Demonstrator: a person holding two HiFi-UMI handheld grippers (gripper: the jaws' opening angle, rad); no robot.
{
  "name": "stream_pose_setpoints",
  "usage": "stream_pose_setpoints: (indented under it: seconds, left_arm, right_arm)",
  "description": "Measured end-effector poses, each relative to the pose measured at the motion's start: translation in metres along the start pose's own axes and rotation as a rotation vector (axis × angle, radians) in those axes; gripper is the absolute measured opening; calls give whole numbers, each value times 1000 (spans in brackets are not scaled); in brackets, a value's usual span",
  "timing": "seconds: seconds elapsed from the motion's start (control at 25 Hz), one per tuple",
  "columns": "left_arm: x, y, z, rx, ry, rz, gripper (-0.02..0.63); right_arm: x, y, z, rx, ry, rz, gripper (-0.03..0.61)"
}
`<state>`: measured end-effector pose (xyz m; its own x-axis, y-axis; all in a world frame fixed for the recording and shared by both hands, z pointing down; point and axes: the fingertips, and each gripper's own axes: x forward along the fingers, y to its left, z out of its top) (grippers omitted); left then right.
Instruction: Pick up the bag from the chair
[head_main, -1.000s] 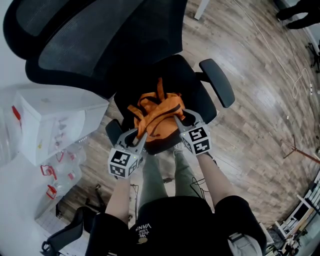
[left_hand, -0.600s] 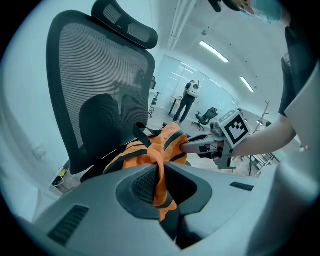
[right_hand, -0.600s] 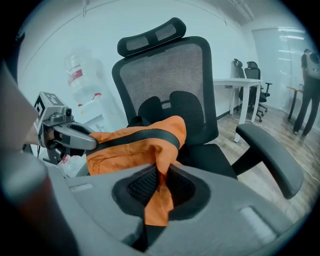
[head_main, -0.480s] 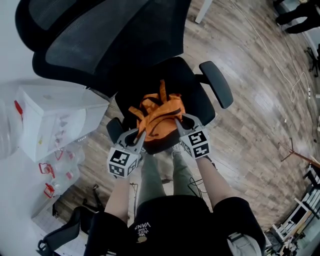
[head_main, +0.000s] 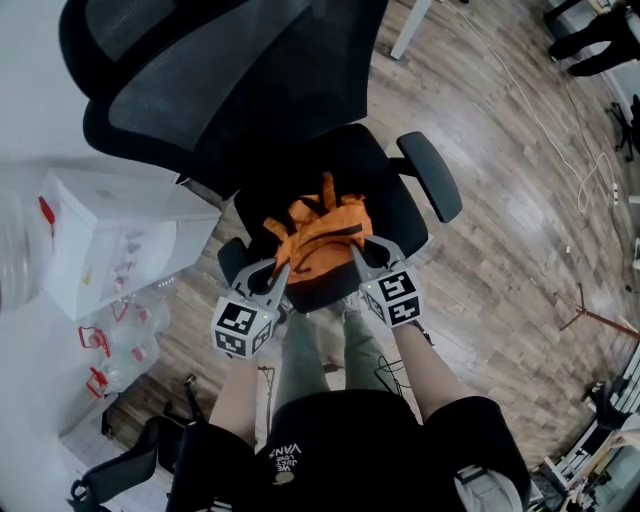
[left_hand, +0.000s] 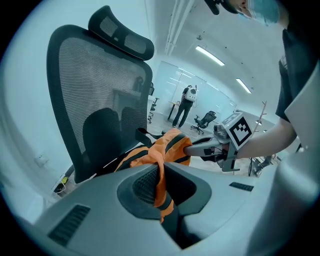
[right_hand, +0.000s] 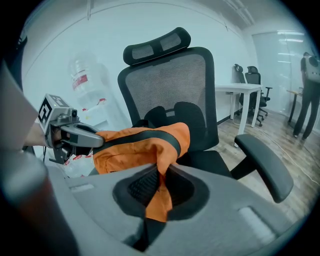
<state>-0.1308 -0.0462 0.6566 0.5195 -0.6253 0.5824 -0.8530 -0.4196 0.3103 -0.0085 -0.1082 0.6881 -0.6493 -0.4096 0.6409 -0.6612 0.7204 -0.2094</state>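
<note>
My left gripper (head_main: 276, 272) is clamped on a fold of the orange fabric bag with black straps (head_main: 318, 230), the cloth bunched tight between its two jaws. My right gripper (head_main: 360, 250) pinches another fold of the same bag on its opposite side, in the same way. The bag is over the front half of the seat of the black mesh-backed office chair (head_main: 385, 185), inboard of the chair's padded black armrest (head_main: 430, 175) on my right, with a loose orange strap reaching toward the chair's backrest. In the gripper views the bag looks drawn up between my two grips, though I cannot tell whether its underside touches the seat cushion. A white plastic box (head_main: 110, 240) stands just beside the chair on my left, and pale wooden floor (head_main: 510, 210) spreads out past the chair on my right.
</note>
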Motion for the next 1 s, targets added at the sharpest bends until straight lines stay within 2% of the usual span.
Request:
stream_pose_setpoints:
  seconds: [1.0]
  left_arm:
    - [-39, -18, 69, 91, -105, 17, 26]
  right_arm:
    - [-61, 14, 64, -37, -116, -29, 26]
